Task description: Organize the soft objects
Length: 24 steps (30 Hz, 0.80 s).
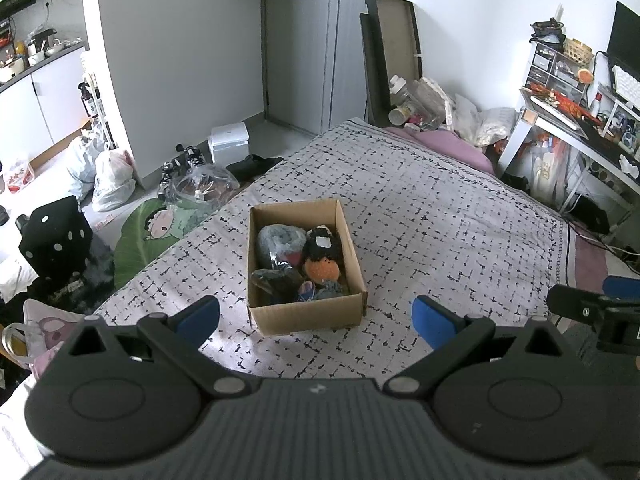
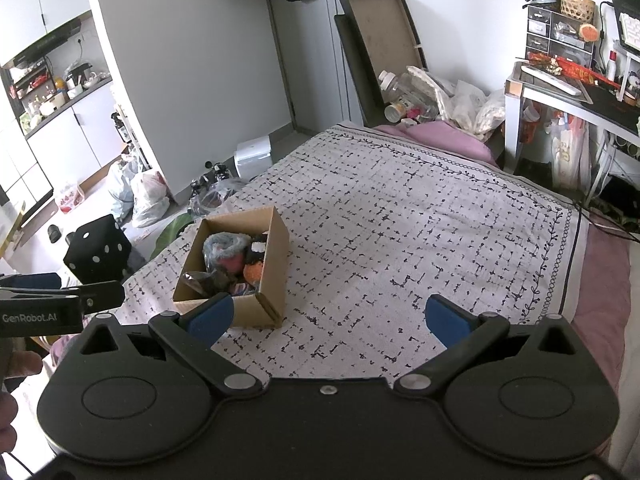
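A: Left gripper (image 1: 316, 320)?
B: Spread wide, holding nothing; the cardboard box (image 1: 304, 314) of soft toys (image 1: 322, 256) sits on the bedspread (image 1: 440, 216) just ahead between its fingers.
A: Right gripper (image 2: 328, 322)?
B: Also wide apart and empty; the box lies ahead to its left.

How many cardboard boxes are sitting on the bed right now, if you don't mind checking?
1: the cardboard box sits open on the patterned bedspread, filled with soft items, ahead of the left gripper. No other shows on the bed.
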Each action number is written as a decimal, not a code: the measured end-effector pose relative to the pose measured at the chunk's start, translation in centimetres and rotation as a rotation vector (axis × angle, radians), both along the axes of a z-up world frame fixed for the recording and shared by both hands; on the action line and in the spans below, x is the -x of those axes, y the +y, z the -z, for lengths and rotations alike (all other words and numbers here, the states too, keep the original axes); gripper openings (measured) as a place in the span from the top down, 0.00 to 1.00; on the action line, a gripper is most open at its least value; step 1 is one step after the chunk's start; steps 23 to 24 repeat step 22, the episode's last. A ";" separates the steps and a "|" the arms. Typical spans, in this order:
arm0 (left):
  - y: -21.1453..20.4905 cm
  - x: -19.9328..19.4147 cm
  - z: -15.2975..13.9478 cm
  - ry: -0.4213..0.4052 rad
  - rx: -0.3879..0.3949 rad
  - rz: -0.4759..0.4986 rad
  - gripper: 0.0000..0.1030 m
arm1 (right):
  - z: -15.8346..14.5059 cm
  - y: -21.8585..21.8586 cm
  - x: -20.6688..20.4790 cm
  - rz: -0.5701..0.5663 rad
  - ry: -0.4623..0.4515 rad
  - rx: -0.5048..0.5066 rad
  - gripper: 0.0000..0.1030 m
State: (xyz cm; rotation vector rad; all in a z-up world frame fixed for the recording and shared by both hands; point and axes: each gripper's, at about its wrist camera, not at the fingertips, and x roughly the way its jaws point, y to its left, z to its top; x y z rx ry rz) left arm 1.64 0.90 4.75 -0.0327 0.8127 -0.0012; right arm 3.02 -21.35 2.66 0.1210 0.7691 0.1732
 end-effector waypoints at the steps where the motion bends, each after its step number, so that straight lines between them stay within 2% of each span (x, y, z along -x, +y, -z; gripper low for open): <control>1: 0.0 0.0 0.0 0.001 0.001 0.001 0.01 | 0.0 0.0 0.0 0.001 0.000 0.001 0.00; 24: -0.4 -0.1 0.2 -0.002 0.011 0.003 0.01 | 0.4 0.2 0.0 -0.002 0.013 0.006 0.00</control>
